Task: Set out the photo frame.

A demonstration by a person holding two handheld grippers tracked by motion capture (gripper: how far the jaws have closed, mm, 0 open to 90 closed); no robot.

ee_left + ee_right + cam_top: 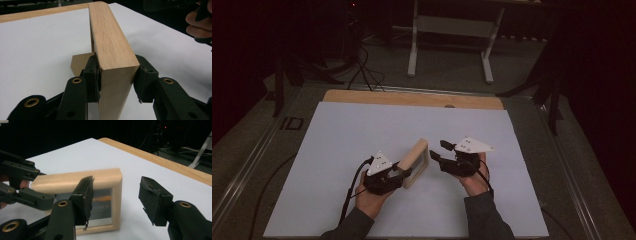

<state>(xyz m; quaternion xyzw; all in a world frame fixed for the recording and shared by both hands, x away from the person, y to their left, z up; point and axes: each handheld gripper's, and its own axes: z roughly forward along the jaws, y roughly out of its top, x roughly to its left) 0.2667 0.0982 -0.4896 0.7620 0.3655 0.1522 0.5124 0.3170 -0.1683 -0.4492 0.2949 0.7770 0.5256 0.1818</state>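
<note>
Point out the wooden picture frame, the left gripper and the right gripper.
wooden picture frame [102, 178]: right gripper view, on its top rail.
left gripper [116, 75]: left gripper view, midway between its fingertips, which clamp the frame's edge.
right gripper [116, 198]: right gripper view, midway between its open fingertips.

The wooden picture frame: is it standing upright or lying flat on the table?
Upright. The wooden picture frame stands on its bottom edge on the white table, its glass front vertical, with the left hand-held gripper clamping one end.
</note>
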